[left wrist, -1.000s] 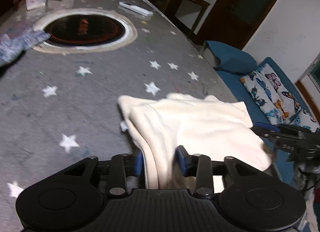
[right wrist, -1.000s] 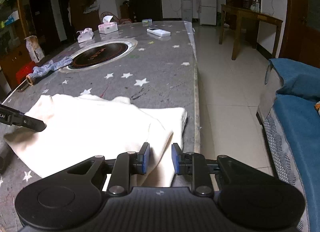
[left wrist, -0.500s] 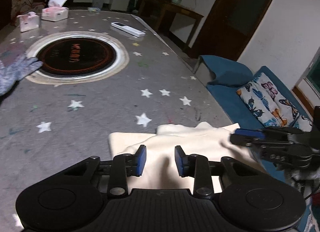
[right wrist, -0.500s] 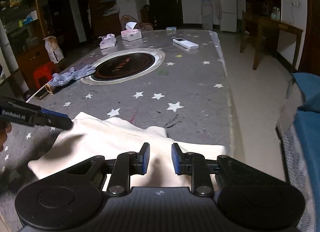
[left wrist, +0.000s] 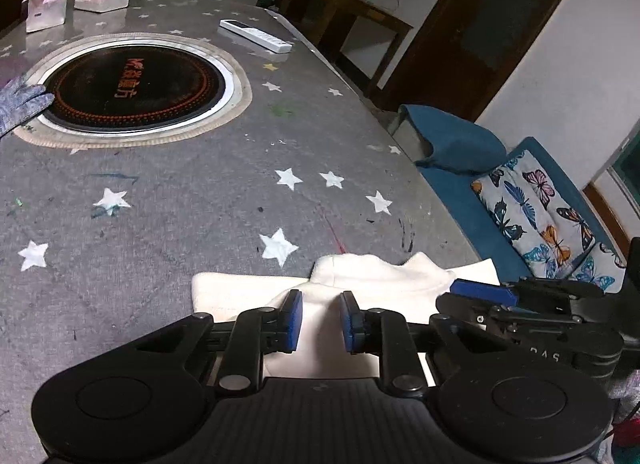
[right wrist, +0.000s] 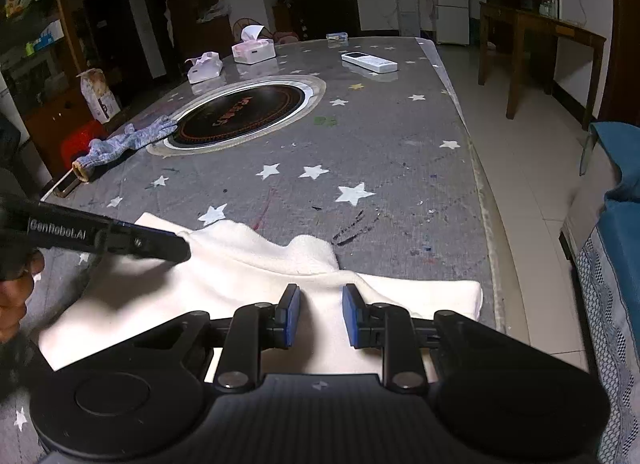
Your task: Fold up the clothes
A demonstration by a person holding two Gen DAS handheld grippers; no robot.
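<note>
- The cream top [left wrist: 372, 284] is now being left flat on the grey star table [left wrist: 160, 203], lower middle of both views. A second ago a bunched fold of it was being pinched in the left gripper [left wrist: 319, 322], with the right gripper [right wrist: 320, 316] closed around another bit.
- Both sets of tongs are being held spread now, blue pads apart, nothing being pinched. Cloth is only being seen through the gaps, so it looks like both are just hovering over it, though actual touching can't really be told.
- In the right wrist view the left gripper [right wrist: 176, 250] is being shown at left centre, tip right at the far left edge of the top, near the collar bump. In the left wrist view the right gripper [left wrist: 480, 291] is being shown lower right, over the right edge of the cloth.
- The top is being laid out much tidier than half a second ago: a straight far edge, collar poking toward the middle of the table, right end close to the table edge.
- Best guess is that one fold is being finished and the next grab is being lined up.
- The glove [right wrist: 128, 141], remote [right wrist: 369, 61] and tissue boxes [right wrist: 253, 51] up top aren't being touched.
</note>
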